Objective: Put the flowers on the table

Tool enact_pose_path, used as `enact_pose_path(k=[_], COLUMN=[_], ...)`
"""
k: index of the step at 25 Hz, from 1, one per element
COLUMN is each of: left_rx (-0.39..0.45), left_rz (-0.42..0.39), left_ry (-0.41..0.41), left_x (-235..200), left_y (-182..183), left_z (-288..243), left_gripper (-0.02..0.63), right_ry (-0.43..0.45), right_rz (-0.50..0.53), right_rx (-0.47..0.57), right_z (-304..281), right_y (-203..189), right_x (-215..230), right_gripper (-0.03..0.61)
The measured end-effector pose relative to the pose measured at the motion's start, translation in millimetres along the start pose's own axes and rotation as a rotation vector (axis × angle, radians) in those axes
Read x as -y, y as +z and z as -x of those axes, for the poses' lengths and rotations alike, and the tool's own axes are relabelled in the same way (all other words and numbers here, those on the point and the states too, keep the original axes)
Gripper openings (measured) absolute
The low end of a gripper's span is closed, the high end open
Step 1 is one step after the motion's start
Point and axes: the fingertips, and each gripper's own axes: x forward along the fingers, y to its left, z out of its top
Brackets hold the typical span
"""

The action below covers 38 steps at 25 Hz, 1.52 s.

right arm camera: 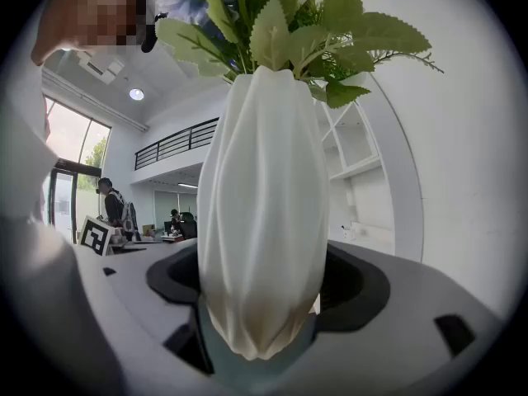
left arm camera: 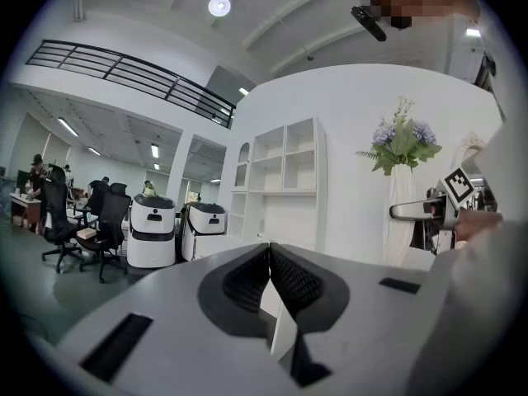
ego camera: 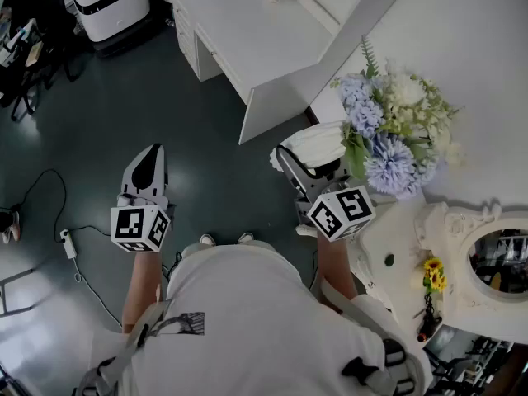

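My right gripper (ego camera: 307,165) is shut on a white ribbed vase (right arm camera: 262,221) that holds blue, white and green flowers (ego camera: 392,134). In the head view the vase (ego camera: 318,145) is carried in the air at the edge of the white round table (ego camera: 462,56), with the bouquet leaning over the tabletop. The right gripper view shows the vase upright between the jaws, leaves (right arm camera: 289,23) above it. My left gripper (ego camera: 147,170) hangs over the dark floor at the left, shut and empty; its jaws (left arm camera: 270,283) meet with nothing between them.
A white desk with drawers (ego camera: 247,40) stands behind the gap where I stand. A white ornate stand with a mirror (ego camera: 495,262) and a small sunflower ornament (ego camera: 432,275) is at the right. Cables (ego camera: 70,246) lie on the floor; white machines (ego camera: 107,2) stand far left.
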Motion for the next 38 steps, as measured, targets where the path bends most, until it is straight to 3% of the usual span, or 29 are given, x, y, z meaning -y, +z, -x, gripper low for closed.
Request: enact_pose_path(k=[24,35,38], left_rx=[-0.038,-0.030,-0.037], left_rz=[0.000,0.058,0.026], left_ry=[-0.012,-0.096,-0.061], left_x=[4,21,9], left_y=[-11,-39,-25], left_z=[-5,-38,-27], left_gripper=[0.015,0.015,0.015], right_ry=[0.025,-0.006,0.039], right_rz=[0.017,0.060,0.017], right_rx=[0.006,0.020,0.046], right_z=[-1,2,-5], right_y=[1,2,5], right_x=[1,10,-2], right_gripper=[0.393,0.393,0.393])
